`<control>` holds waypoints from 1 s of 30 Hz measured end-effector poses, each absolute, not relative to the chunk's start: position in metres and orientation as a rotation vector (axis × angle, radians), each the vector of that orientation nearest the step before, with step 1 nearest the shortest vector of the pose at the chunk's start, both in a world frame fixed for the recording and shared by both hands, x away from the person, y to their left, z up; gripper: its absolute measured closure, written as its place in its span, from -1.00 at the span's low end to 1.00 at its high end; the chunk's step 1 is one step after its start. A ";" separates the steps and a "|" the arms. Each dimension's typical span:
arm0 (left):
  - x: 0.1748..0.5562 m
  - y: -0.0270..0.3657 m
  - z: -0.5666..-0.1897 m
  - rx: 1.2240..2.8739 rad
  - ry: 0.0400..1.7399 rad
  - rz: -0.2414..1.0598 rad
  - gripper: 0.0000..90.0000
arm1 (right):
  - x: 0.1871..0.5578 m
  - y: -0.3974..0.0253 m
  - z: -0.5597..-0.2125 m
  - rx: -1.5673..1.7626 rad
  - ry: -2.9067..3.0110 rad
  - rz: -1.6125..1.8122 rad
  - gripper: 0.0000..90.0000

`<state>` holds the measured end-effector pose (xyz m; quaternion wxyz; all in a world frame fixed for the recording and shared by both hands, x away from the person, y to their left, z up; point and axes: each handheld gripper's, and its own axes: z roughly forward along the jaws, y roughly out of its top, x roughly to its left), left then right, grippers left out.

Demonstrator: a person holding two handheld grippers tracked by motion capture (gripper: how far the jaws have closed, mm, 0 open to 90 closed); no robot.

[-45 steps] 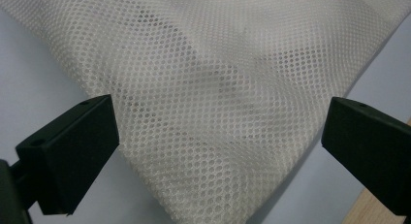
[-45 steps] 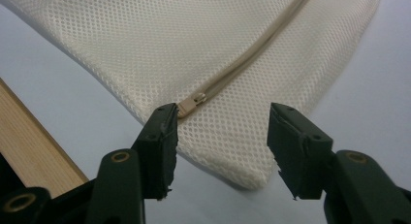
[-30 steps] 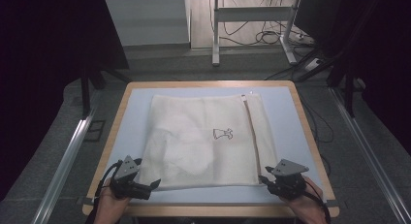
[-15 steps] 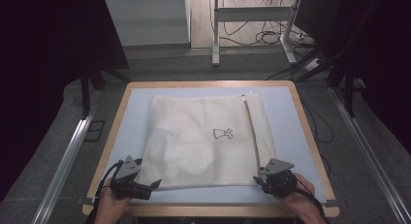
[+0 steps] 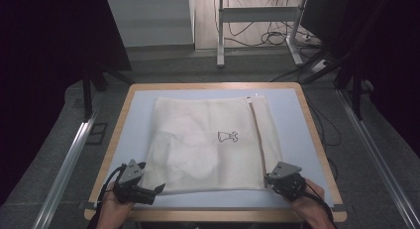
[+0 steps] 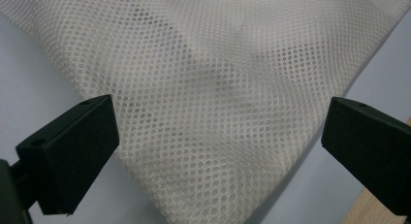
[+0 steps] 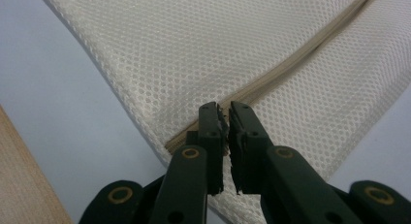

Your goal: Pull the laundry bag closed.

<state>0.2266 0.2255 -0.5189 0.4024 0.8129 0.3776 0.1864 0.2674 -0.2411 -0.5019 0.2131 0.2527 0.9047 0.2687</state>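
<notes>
Left gripper [image 5: 159, 188] at near-left corner of mesh laundry bag [image 5: 213, 140], jaws spread wide either side of corner, gripping nothing. Bag flat on pale blue table top [image 5: 292, 115]: cream netting, small dress logo [image 5: 227, 137], folded fabric faintly visible inside. Right gripper [image 7: 225, 118] pinched together over zipper [image 7: 291, 64] end at near-right corner; actual hold on cloth unclear.
</notes>
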 end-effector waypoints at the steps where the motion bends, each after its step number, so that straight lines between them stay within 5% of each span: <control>1: 0.227 0.225 -0.519 2.055 0.953 0.471 -1.00 | 0.268 -0.241 -0.502 0.704 2.509 0.745 0.86; 30: 0.230 0.206 -0.518 2.089 0.919 0.453 -1.00 | 0.275 -0.250 -0.506 0.775 2.570 0.710 0.89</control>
